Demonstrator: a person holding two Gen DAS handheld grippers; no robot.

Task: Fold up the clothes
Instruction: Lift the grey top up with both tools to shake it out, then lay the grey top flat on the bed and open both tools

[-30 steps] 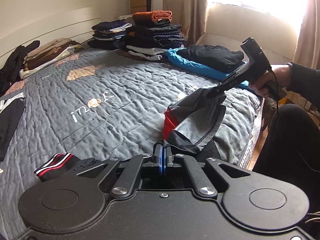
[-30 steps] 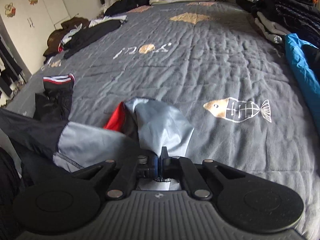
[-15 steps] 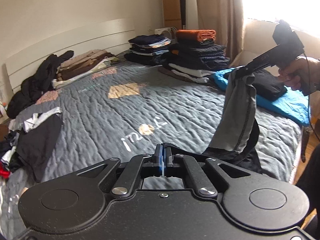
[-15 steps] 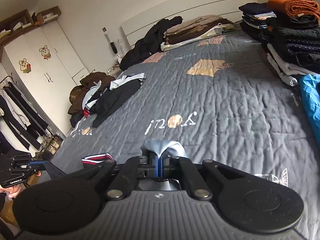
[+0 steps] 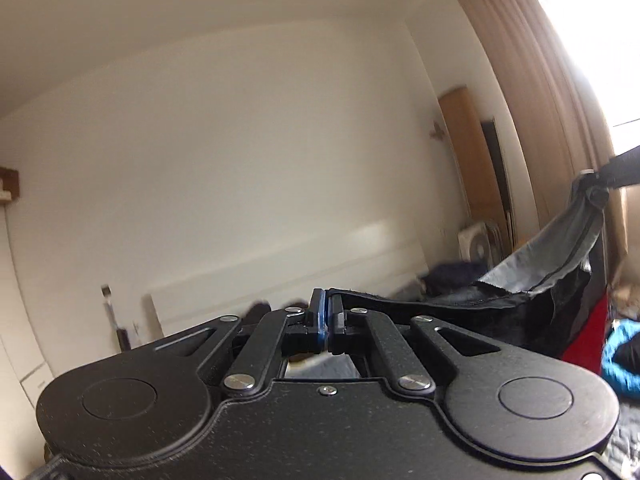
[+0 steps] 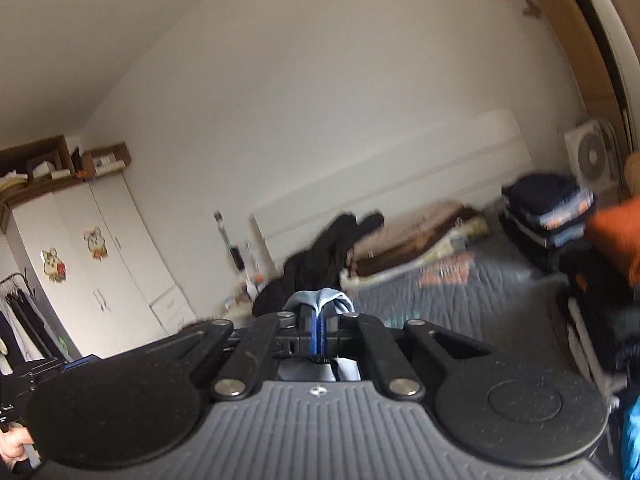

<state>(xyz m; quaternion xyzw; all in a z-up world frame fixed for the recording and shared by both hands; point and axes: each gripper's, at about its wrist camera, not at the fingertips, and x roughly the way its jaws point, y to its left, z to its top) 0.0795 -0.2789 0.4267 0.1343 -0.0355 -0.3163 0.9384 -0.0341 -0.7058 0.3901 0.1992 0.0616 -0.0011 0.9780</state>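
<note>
- The left gripper (image 5: 328, 322) has its jaws pressed together on a thin black hem of the garment (image 5: 560, 256). So little cloth sits between the blue pads that a sharp tug could pull it free.
- The right gripper (image 6: 319, 330) is clamped on a bunched grey corner of the same garment, a small tuft poking above the pads. A bunched hold can creep out under load.
- The garment hangs in the air between the two grippers, sagging in a loose curve, with black and red parts drooping below. If the slack stays, it could land creased or doubled on itself.
- Beyond it lies the bed (image 6: 500, 292), with folded stacks (image 6: 548, 208) at the right. A wide swing could brush these and topple them.
- Both views are blurred, so aim is uncertain.
</note>
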